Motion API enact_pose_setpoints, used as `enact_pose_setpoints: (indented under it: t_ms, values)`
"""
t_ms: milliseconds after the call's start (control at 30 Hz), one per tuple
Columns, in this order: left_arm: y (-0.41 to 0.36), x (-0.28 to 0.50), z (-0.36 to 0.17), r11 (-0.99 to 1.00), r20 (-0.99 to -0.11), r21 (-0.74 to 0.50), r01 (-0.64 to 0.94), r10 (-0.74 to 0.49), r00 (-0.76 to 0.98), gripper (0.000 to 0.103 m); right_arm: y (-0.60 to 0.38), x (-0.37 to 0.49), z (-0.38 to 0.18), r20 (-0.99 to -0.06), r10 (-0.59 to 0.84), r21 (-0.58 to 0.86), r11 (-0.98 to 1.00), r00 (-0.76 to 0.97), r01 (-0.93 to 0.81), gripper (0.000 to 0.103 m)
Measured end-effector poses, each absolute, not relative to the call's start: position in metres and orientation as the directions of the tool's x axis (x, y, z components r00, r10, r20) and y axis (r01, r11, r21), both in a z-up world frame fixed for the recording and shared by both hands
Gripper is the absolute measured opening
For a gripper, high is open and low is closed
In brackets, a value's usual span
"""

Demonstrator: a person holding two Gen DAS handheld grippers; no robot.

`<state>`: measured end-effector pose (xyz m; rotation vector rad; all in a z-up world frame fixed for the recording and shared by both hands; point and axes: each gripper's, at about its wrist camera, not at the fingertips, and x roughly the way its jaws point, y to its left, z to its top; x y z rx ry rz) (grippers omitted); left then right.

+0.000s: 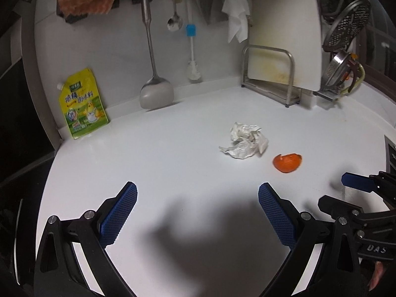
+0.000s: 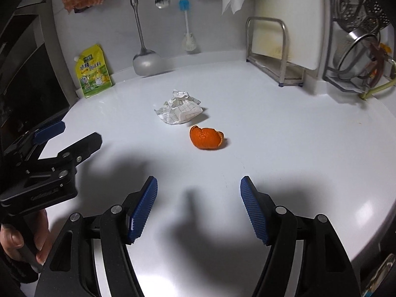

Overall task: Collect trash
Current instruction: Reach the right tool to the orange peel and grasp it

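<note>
Nearest the cameras, both grippers are held low over the glossy white countertop [image 2: 284, 136], probably lined up for a grab: the left gripper [image 1: 197, 216] is spread wide with nothing between its knobbly blue pads, and the right gripper [image 2: 198, 209] is likewise spread and empty. A bit further out the trash is found, well short of either claw: a curled, dimpled orange peel [image 2: 206, 137], and just beside it, apart, a crumpled paper ball [image 2: 178, 111] printed with a grid, light and springy by the look of it. Against the back wall a soft yellow seasoning pouch [image 2: 93, 72] is propped, a steel spatula [image 1: 154, 84] is hung, and a stained cutting board [image 2: 288, 22] is parked upright in its metal rack [image 2: 284, 49], presumably to dry.
</note>
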<state>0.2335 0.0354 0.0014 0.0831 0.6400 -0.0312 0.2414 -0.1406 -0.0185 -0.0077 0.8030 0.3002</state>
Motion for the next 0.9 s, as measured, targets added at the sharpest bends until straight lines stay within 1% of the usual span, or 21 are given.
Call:
enact_pose_setpoints:
  t_ms: [167,300,467,533,600,633,667,700,800,900]
  values:
    - [0.047,0.246,-0.005,0.999,-0.626,0.035,0.035,-0.006,0.779,0.097,-0.135,0.279,-0.03,-0.742,0.257,0.121,0.96,0.62,-0.253,0.067]
    - [0.047,0.251,-0.009,0.998,-0.657,0.034,0.049,-0.015,0.754,0.097,-0.132,0.301,-0.035,-0.756,0.249,0.124,0.963,0.605,-0.24,0.067]
    - [0.045,0.252,-0.008,0.998,-0.657,0.036,0.059,-0.021,0.754,0.097,-0.127,0.317,-0.039,-0.771,0.223,0.102,0.968,0.597,-0.23,0.066]
    - [0.043,0.252,-0.009,0.997,-0.66,0.037,0.063,-0.023,0.751,0.097,-0.126,0.322,-0.041,-0.778,0.211,0.094,0.97,0.592,-0.222,0.064]
    - [0.043,0.252,-0.009,0.997,-0.661,0.039,0.065,-0.023,0.75,0.097,-0.125,0.324,-0.041,-0.779,0.214,0.092,0.969,0.589,-0.231,0.057]
    - [0.042,0.253,-0.009,0.997,-0.662,0.04,0.066,-0.023,0.749,0.097,-0.123,0.324,-0.04,-0.778,0.211,0.083,0.968,0.592,-0.236,0.056]
    - [0.042,0.253,-0.009,0.997,-0.664,0.04,0.065,-0.022,0.748,0.097,-0.122,0.324,-0.04,-0.778,0.211,0.079,0.967,0.592,-0.241,0.051]
    - [0.042,0.254,-0.009,0.997,-0.665,0.038,0.066,-0.024,0.746,0.097,-0.122,0.325,-0.041,-0.78,0.215,0.081,0.966,0.587,-0.246,0.041]
    - [0.04,0.256,-0.008,0.997,-0.669,0.021,0.071,-0.039,0.742,0.097,-0.122,0.326,-0.04,-0.779,0.226,0.085,0.962,0.585,-0.259,0.031]
    - [0.038,0.259,-0.007,0.997,-0.671,0.006,0.074,-0.051,0.74,0.097,-0.124,0.321,-0.037,-0.765,0.245,0.089,0.956,0.596,-0.279,0.028]
